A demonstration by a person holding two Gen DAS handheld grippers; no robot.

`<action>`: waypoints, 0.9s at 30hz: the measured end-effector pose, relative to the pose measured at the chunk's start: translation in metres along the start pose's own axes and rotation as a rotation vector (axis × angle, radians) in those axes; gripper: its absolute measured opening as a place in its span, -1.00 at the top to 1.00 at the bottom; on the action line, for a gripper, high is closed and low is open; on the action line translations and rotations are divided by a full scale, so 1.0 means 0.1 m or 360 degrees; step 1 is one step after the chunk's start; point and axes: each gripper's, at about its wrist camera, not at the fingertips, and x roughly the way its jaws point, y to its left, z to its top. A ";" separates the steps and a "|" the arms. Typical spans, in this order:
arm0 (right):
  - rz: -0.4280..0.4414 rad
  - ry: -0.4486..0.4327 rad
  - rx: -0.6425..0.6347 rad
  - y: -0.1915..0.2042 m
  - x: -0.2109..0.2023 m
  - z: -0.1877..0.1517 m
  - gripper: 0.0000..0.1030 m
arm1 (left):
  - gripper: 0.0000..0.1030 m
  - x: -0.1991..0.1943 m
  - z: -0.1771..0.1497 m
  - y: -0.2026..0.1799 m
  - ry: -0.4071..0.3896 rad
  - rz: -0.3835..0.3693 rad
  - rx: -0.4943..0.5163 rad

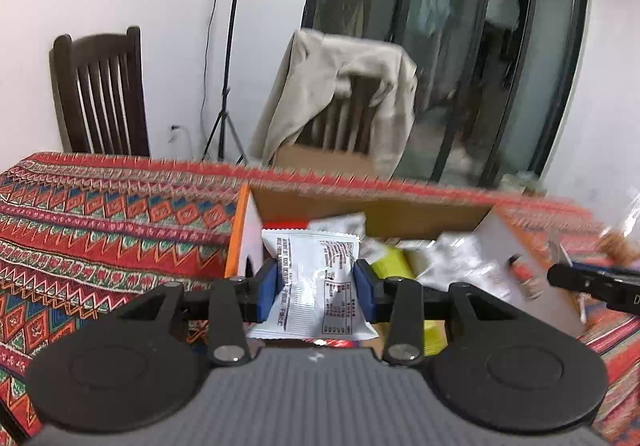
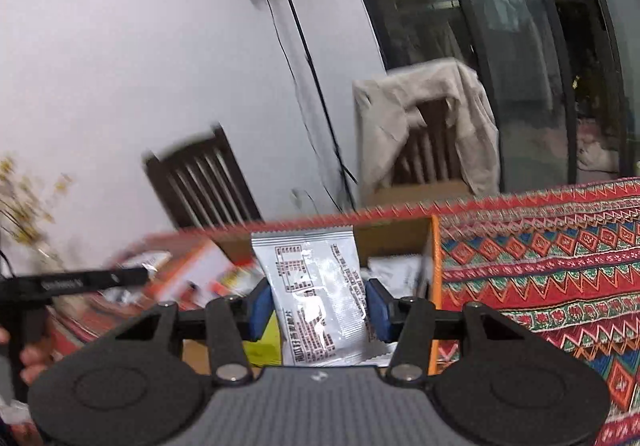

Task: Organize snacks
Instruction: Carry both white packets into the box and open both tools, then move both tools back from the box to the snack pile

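My left gripper [image 1: 316,288] is shut on a white snack packet [image 1: 316,278] with printed text and holds it over the open cardboard box [image 1: 360,212]. The box holds several packets, among them a yellow-green one [image 1: 390,262]. My right gripper [image 2: 318,308] is shut on a silver snack packet [image 2: 316,286] and holds it upright over the same box [image 2: 434,286], near its orange-edged side. The other gripper's black arm shows at the right edge of the left wrist view [image 1: 592,282] and at the left of the right wrist view [image 2: 76,282].
The box stands on a table with a red patterned cloth [image 1: 100,214]. Behind the table are a dark wooden chair [image 1: 104,94], a chair draped with a beige garment [image 1: 344,98], a tripod stand [image 1: 228,86] and glass doors [image 1: 480,46]. Dried yellow flowers [image 2: 24,202] stand at the left.
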 end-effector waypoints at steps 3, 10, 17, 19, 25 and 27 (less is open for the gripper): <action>-0.0182 0.0100 -0.0173 0.09 0.29 -0.09 0.05 | 0.15 0.13 -0.13 0.06 0.0071 -0.0005 -0.0004; -0.0338 0.0183 -0.0407 0.30 0.44 -0.22 -0.15 | -0.20 -0.17 -0.25 0.23 0.0065 -0.0088 -0.0004; -0.0247 -0.0021 -0.0400 0.48 -0.30 -0.24 -0.72 | -0.65 -0.92 -0.50 0.20 -0.0009 -0.0136 0.0059; -0.0193 -0.0073 -0.0367 0.51 -0.55 -0.31 -0.76 | -0.79 -1.13 -0.64 0.17 -0.0022 -0.0150 0.0078; -0.0076 -0.0049 -0.0309 0.61 -1.12 -0.83 -0.93 | -0.92 -1.58 -1.09 0.03 -0.0120 -0.0079 0.0226; -0.0072 -0.0030 -0.0347 0.68 -1.27 -1.01 -0.93 | -0.93 -1.69 -1.22 0.04 -0.0106 -0.0064 0.0207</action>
